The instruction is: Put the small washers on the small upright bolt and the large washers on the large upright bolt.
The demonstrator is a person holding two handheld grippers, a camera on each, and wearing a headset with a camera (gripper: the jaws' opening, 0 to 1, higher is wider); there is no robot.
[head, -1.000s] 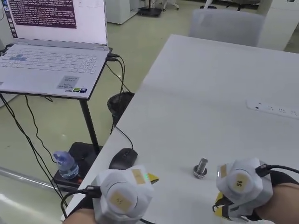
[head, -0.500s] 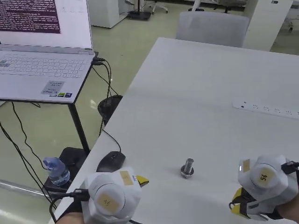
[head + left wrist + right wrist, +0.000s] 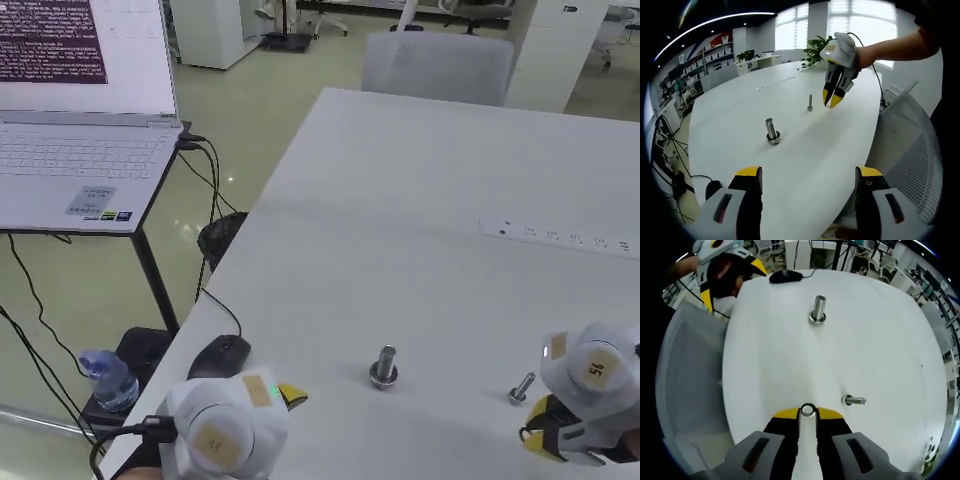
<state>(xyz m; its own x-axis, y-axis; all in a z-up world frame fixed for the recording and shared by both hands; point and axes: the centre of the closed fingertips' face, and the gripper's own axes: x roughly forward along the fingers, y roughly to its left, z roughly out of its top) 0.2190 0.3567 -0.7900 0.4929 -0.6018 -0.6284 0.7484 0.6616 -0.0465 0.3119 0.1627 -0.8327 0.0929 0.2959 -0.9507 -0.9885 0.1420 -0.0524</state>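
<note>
On the white table [image 3: 420,200], the large bolt [image 3: 384,366] stood upright, with the small bolt [image 3: 521,388] upright and apart from it, to its right in the head view. The right gripper [image 3: 808,413] was clenched on a washer [image 3: 804,409] near the small bolt. The left gripper [image 3: 807,175] was released, jaws wide apart.

White desk [image 3: 420,200] w/ power strip [image 3: 555,237] near its right side. Grey chair [image 3: 435,65] at desk's far end; mesh chair [image 3: 910,150] by near edge. Laptop [image 3: 70,170], screen lit, on black stand [image 3: 157,285] left of desk. Glossy pale-green floor [image 3: 250,110]. Bright windows [image 3: 860,20] & plant [image 3: 815,50] in bkgd.
</note>
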